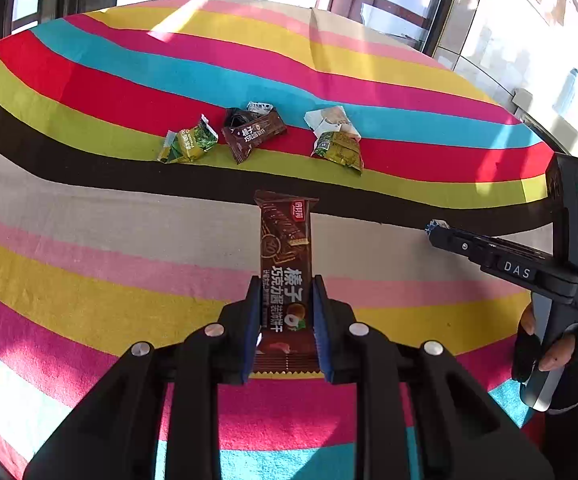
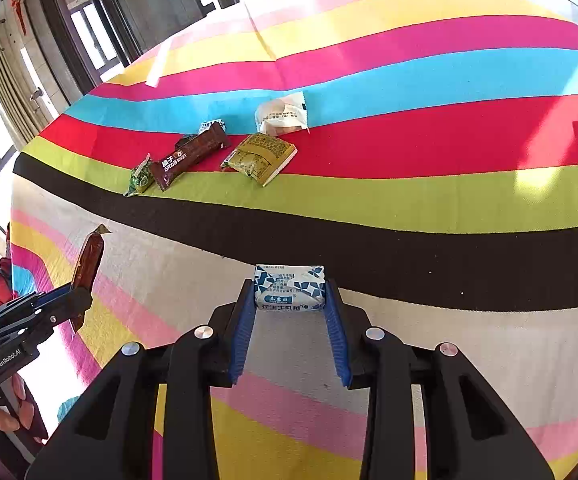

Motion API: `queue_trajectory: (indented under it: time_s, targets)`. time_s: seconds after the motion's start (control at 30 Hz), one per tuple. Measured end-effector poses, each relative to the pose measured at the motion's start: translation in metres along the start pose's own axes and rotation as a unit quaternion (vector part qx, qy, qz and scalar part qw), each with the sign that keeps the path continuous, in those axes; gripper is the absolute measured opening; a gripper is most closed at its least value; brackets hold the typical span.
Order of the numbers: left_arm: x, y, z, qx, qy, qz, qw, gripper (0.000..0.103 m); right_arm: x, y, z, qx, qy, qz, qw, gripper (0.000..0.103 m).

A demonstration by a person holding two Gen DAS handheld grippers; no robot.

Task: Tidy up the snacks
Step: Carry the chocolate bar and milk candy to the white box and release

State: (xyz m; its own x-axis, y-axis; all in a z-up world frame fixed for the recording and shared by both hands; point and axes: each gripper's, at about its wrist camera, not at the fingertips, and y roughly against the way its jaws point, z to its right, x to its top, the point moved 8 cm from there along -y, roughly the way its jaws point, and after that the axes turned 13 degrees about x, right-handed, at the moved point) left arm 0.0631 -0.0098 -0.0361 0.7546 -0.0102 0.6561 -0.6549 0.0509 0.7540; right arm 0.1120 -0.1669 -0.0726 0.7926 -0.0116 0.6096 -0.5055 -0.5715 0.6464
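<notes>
A striped cloth (image 1: pixel 89 240) covers the surface, its far edge curving across the top of both views, with broad bare bands at lower frame. At centre of the left view, the left gripper (image 1: pixel 285 320) has its jaws closed on a brown bar (image 1: pixel 287 248). The right gripper (image 2: pixel 291 312) pinches a blue-white packet (image 2: pixel 289 287) at its fingertips. Four loose snacks lie mid-frame beyond: another brown bar (image 2: pixel 191 156), a white wrapper (image 2: pixel 283 114), an olive pack (image 2: pixel 261 156) and a green pack (image 2: pixel 139 178).

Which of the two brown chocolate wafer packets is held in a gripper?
The long brown chocolate wafer packet clamped upright in the left gripper. The other brown packet lies on the striped cloth between green packets.
</notes>
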Motion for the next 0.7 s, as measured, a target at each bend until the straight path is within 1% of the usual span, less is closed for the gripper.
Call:
queue_trajectory:
  time_s: [0.17, 0.23, 0.37, 0.4, 0.47, 0.57, 0.7]
  targets:
    - [-0.017, 0.007, -0.012, -0.005, 0.013, -0.008, 0.9999, 0.024, 0.000, 0.000, 0.000, -0.002, -0.002, 0.000, 1.000, 0.034]
    - [-0.019, 0.011, -0.016, -0.003, 0.015, -0.007, 0.9999, 0.024, 0.000, -0.001, -0.001, -0.006, 0.002, -0.001, 1.000, 0.034]
    - [-0.024, 0.016, -0.024, 0.003, 0.017, -0.008, 0.9998, 0.024, -0.004, 0.005, -0.005, -0.028, 0.004, -0.003, 1.000, 0.034]
    - [-0.024, 0.017, -0.026, 0.005, 0.016, -0.007, 0.9998, 0.024, -0.008, 0.009, -0.009, -0.023, -0.004, 0.000, 1.000, 0.034]
    - [-0.025, 0.020, -0.031, 0.013, 0.013, -0.006, 0.9998, 0.024, -0.015, 0.020, -0.026, -0.007, -0.001, 0.015, 1.000, 0.034]
    - [-0.028, 0.022, -0.035, 0.024, 0.007, -0.004, 0.9997, 0.024, -0.027, 0.033, -0.055, -0.012, 0.025, 0.029, 0.999, 0.034]
    - [-0.032, 0.025, -0.037, 0.037, -0.004, 0.000, 0.9993, 0.024, -0.044, 0.041, -0.084, -0.001, 0.040, 0.034, 0.999, 0.034]
